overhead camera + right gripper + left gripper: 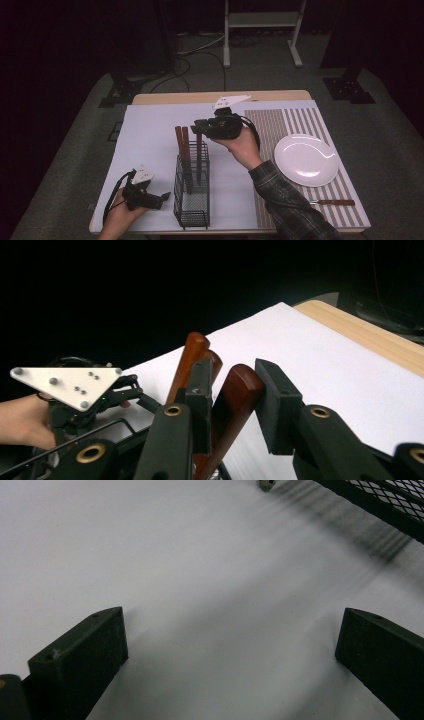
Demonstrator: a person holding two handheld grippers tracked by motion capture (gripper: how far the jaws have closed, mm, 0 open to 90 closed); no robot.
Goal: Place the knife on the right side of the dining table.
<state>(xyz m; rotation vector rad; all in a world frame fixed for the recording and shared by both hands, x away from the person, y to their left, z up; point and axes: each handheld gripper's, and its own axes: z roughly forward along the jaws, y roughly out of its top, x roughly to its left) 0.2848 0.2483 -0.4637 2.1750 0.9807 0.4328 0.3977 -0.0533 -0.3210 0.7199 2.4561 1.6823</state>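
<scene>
A black wire-mesh cutlery holder (192, 195) stands on the white mat, front centre. Two wooden-handled utensils (182, 142) stand upright in its far end. My right gripper (198, 125) hovers over that end, shut on the top of a third wooden handle (239, 387), which also reaches down into the holder. The other two handles (195, 352) rise just behind its left jaw. My left gripper (162, 196) rests low on the mat to the left of the holder. Its jaws stand open and wide apart (230, 650) with only bare mat between them.
A white plate (306, 160) lies on the striped placemat (280, 125) at the right. A wooden-handled knife (332, 202) lies near the front edge below the plate. One corner of the mesh holder (380, 505) shows just ahead of the left gripper.
</scene>
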